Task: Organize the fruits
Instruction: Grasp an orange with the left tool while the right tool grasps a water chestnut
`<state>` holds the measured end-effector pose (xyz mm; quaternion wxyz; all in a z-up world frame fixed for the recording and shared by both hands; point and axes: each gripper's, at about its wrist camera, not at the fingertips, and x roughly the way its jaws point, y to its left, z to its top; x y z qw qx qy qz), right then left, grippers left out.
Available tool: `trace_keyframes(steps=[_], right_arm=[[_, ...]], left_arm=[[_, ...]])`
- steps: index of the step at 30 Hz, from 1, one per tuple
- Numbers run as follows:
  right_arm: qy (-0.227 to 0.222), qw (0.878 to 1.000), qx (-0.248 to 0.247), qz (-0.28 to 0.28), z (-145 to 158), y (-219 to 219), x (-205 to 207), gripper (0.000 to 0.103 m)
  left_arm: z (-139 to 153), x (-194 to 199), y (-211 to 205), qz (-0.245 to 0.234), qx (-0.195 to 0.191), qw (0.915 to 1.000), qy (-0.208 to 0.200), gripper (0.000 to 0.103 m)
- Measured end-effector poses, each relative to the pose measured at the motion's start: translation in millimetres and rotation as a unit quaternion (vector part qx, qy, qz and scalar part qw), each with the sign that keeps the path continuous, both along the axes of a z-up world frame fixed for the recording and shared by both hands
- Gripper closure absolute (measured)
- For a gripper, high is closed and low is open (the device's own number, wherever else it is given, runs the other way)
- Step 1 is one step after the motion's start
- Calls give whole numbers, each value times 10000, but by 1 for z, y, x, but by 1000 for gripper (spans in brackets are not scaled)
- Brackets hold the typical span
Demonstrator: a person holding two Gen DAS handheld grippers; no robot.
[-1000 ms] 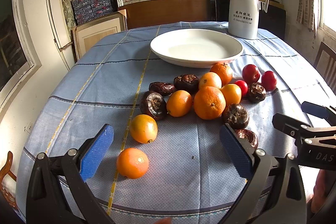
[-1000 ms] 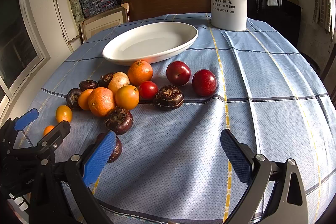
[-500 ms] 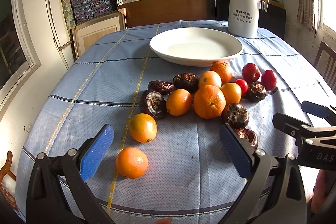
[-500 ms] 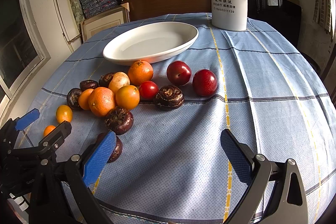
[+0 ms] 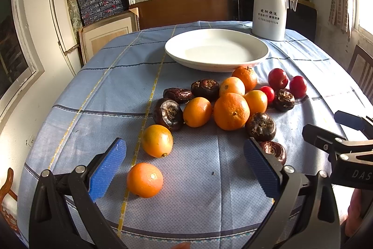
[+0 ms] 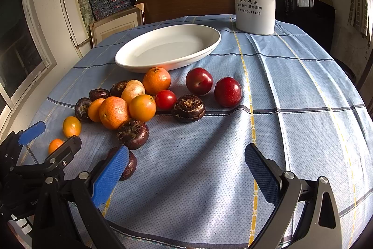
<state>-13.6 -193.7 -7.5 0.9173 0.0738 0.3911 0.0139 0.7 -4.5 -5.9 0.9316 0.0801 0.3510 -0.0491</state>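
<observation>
At about 11 o'clock from the left hand-held gripper point(image 5: 184, 167), just beside its left pad, lies the nearest orange point(image 5: 144, 179) on the desk point(image 5: 98, 90), with a second orange point(image 5: 157, 140) just beyond; both hand-held grippers hang released and empty, the right hand-held gripper point(image 6: 186, 169) nearer the red plums point(image 6: 227, 91), and the empty white plate point(image 5: 216, 49) waits at 12 o'clock beyond the fruit cluster
</observation>
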Motion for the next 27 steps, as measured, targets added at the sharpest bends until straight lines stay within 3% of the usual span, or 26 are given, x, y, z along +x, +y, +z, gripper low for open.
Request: trace_keyframes(steps=[11, 16, 23, 24, 27], right_arm=[[19, 10000, -5, 5, 0, 1, 0, 3], [190, 9998, 10, 72, -4, 2, 1, 3], [563, 9962, -511, 431, -18, 4, -1, 3], [610, 9949, -651, 475, -19, 5, -2, 3], [825, 9903, -932, 624, -25, 3, 2, 3]], left_arm=[[-1, 4, 1, -10, -5, 9999, 128, 4], [-14, 19, 9, -14, -150, 9972, 728, 4], [-32, 33, 9, 46, 449, 9927, 1118, 4], [-33, 34, 11, -5, 407, 9924, 1164, 4], [-37, 42, 30, -178, -186, 9887, 1475, 4]])
